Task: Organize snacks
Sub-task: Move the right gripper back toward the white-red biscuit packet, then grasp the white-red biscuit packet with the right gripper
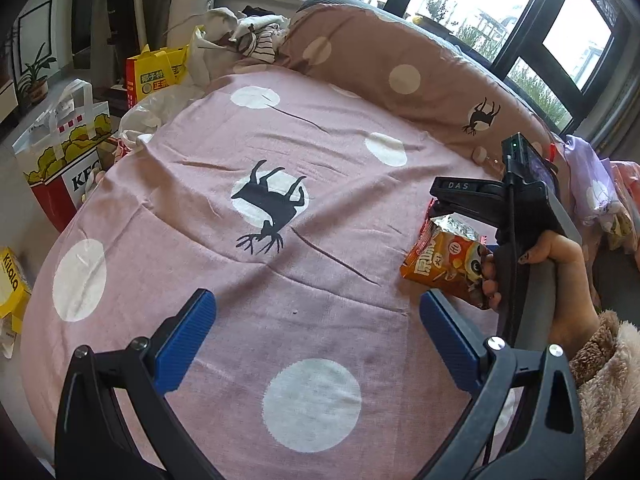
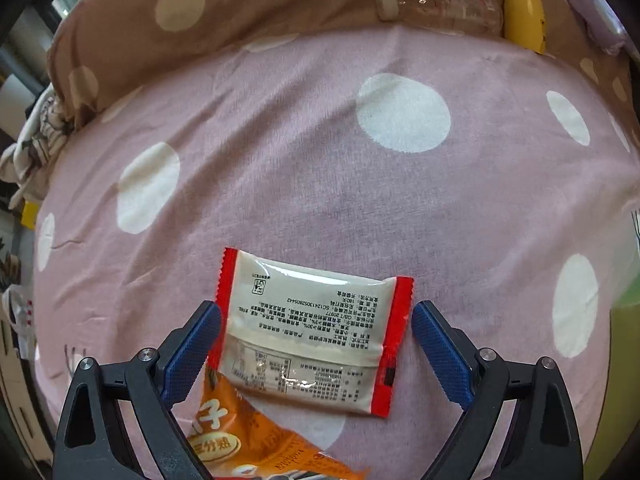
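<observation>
Left wrist view: left gripper (image 1: 318, 322) spread wide with nothing between the pads, hovering over the bare pink bedsheet (image 1: 224, 264). Off to its right, the right gripper (image 1: 434, 204) is down over the snacks, with an orange snack bag (image 1: 444, 264) lying on the sheet just under it. KFC bag (image 1: 68, 160) and yellow box (image 1: 12, 284) sit off the bed edge, not in play. Right wrist view: right gripper (image 2: 316, 350) also spread wide, its pads either side of a white-and-red packet (image 2: 312, 340) lying label-down on the sheet; can't tell if either pad touches it. The packet overlaps the orange bag (image 2: 248, 440). Clear bottle (image 2: 440, 10) and yellow bottle (image 2: 524, 8) lie against the brown pillow (image 2: 240, 12), well apart. Looks like the pick step on the white packet: next needs a squeeze across its width, low enough to catch the thin pack without snagging the sheet.
</observation>
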The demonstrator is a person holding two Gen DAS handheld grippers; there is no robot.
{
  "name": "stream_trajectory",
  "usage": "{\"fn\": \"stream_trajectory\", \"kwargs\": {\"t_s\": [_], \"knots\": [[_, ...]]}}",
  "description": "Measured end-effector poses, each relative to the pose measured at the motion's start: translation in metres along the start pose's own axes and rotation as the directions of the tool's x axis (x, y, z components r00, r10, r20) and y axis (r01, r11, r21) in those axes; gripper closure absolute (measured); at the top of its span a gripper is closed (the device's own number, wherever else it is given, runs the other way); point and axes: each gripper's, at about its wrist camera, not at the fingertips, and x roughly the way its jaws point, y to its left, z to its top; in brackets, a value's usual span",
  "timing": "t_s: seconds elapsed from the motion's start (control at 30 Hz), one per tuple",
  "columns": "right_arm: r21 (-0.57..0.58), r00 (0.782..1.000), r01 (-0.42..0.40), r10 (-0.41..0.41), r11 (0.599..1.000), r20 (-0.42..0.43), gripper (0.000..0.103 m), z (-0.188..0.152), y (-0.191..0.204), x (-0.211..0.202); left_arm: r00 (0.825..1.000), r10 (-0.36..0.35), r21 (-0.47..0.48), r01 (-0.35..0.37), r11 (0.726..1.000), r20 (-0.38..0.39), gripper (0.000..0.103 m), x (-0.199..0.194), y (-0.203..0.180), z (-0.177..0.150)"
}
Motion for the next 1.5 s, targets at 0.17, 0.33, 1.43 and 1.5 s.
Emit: {"fn": "stream_trajectory", "kwargs": {"t_s": [0.17, 0.33, 1.43, 1.5], "knots": [[-0.101, 1.0, 0.029, -0.028, 0.994, 0.013, 0.008, -0.013, 0.014, -0.002, 1.0, 0.0, 0.012, 0.0, 1.0, -0.009, 0.001, 0.0, -0.002, -0.002], [-0.146, 1.0, -0.013, 0.015, 0.989, 0.013, 0.041, -0.032, 0.006, -0.019, 0.999, 0.031, 0.014, -0.031, 0.999, -0.021, 0.001, 0.004, -0.003, -0.006], [-0.079, 0.953, -0.297, 0.301, 0.951, 0.044, 0.04, -0.134, -0.107, -0.1, 0.977, -0.151, 0.147, 0.173, 0.974, -0.148, 0.008, 0.0, -0.064, -0.039], [-0.067, 0.939, -0.339, 0.342, 0.938, 0.027, 0.04, -0.126, -0.107, -0.09, 0.964, -0.184, 0.141, 0.212, 0.967, -0.189, 0.013, 0.005, -0.074, -0.046]]}}
